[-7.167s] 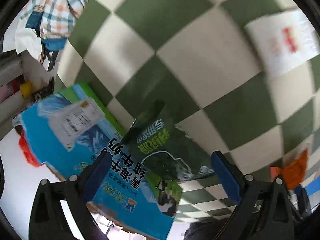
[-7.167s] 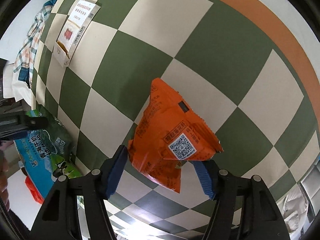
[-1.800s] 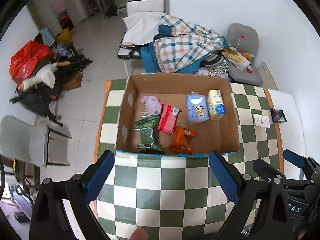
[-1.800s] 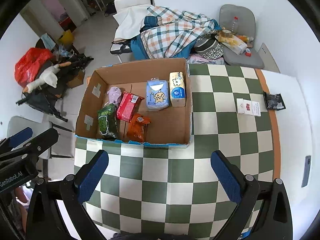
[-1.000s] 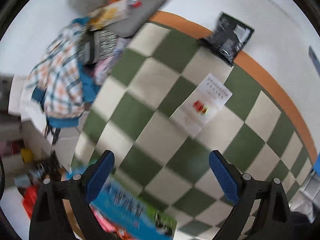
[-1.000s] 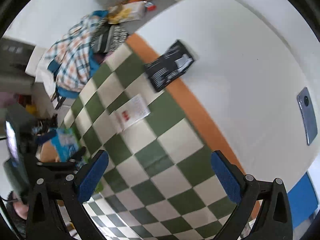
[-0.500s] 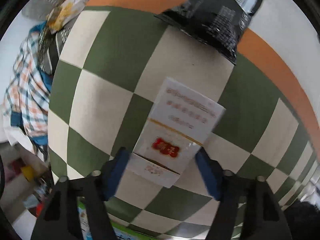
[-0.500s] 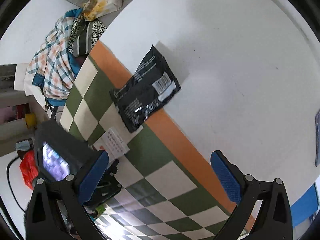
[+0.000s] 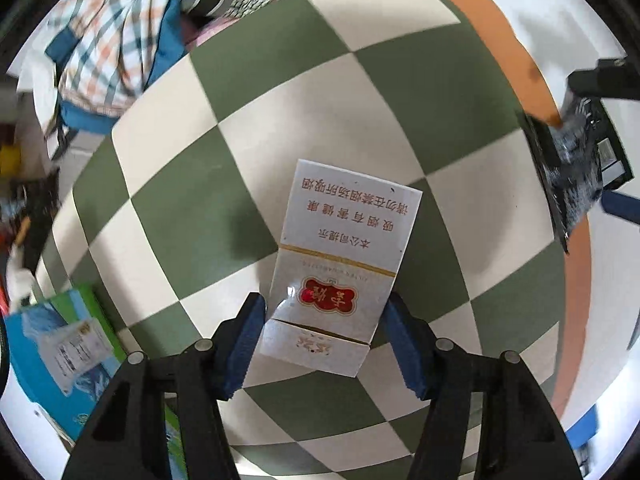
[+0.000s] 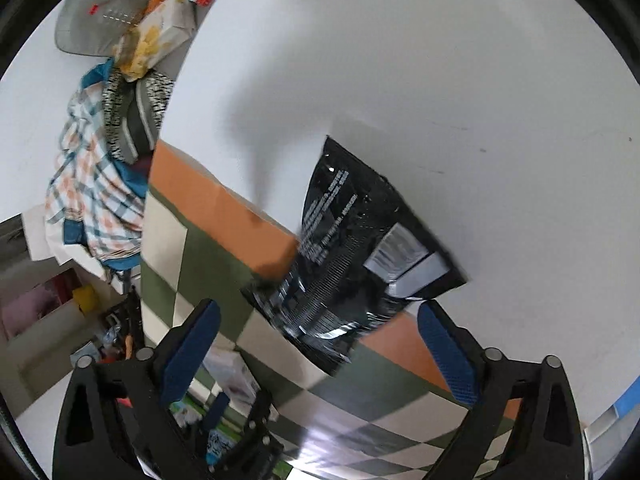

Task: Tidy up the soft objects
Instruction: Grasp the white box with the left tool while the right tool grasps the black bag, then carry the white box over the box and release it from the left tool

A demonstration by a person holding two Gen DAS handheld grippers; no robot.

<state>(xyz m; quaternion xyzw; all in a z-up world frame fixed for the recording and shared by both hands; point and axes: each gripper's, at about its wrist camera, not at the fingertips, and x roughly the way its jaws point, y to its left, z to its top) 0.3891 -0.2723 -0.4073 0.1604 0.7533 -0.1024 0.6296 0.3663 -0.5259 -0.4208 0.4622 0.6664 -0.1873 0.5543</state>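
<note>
A white pack with a red emblem (image 9: 340, 252) lies on the green-and-cream checkered cloth (image 9: 192, 216). My left gripper (image 9: 326, 336) has its blue pads on both sides of the pack's near end, touching it. A black foil packet (image 10: 352, 256) lies across the cloth's orange border and the white table; it also shows at the right edge of the left wrist view (image 9: 576, 168). My right gripper (image 10: 320, 344) is open, its pads either side of the packet's near end, not touching.
The blue-and-green printed side of a box (image 9: 60, 352) is at the lower left. Plaid clothing (image 9: 116, 36) and a grey cushion with items (image 10: 120, 20) lie beyond the table's far edge. White table (image 10: 440, 80) extends to the right.
My left gripper has come down over the white pack and narrowed onto it. My right gripper has moved close to the black packet, which now sits between its open fingers.
</note>
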